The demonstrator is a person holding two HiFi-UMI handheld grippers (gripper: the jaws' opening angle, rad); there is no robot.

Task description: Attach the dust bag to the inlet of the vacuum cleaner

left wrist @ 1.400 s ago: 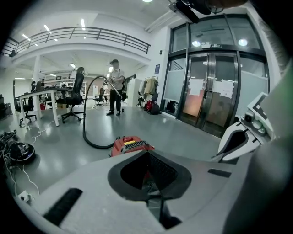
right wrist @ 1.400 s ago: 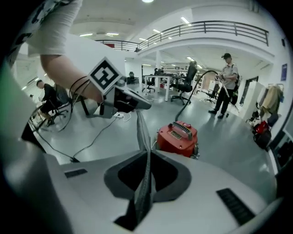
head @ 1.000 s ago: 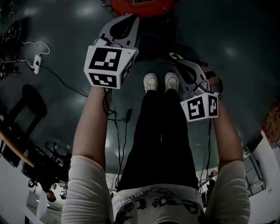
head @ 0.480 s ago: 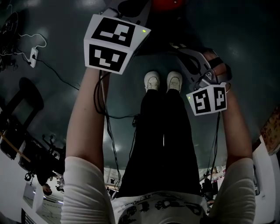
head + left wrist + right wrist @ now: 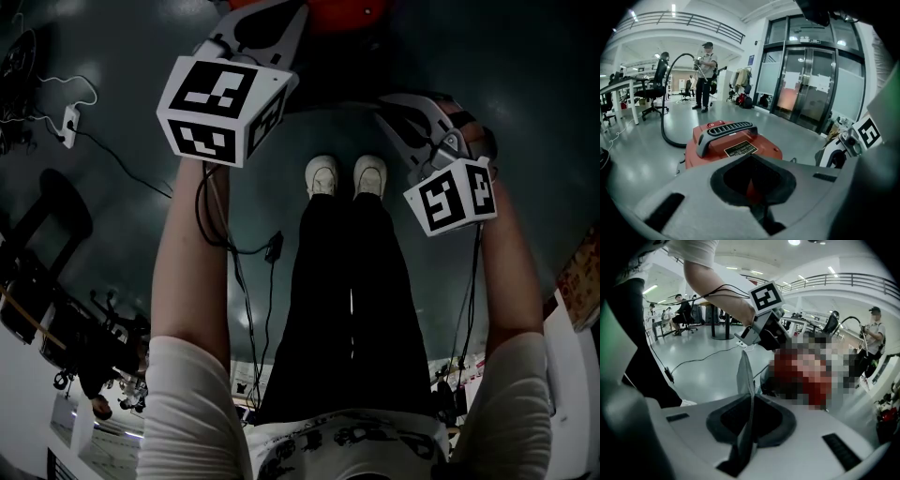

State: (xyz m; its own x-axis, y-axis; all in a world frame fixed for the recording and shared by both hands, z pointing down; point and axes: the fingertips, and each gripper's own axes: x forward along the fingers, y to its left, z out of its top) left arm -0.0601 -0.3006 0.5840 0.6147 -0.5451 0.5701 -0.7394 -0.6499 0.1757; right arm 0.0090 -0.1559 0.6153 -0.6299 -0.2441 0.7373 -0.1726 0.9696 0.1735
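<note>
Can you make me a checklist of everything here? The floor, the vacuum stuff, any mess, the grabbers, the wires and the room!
Surface: dark glossy floor.
Job's things: red vacuum cleaner standing on the floor ahead of the grippers; a thin pale sheet, apparently the dust bag, edge upright; the inlet is not visible.
Clutter: dark chair and jumbled gear at the floor's left edge, too dark to name.
Grippers: left gripper shut, nothing between; right gripper shut on the dust bag.
Cables: black hose curving away from the vacuum cleaner; black cable and white power strip on the floor.
Surroundings: glass doors, desks, office chair, a person standing far off.
</note>
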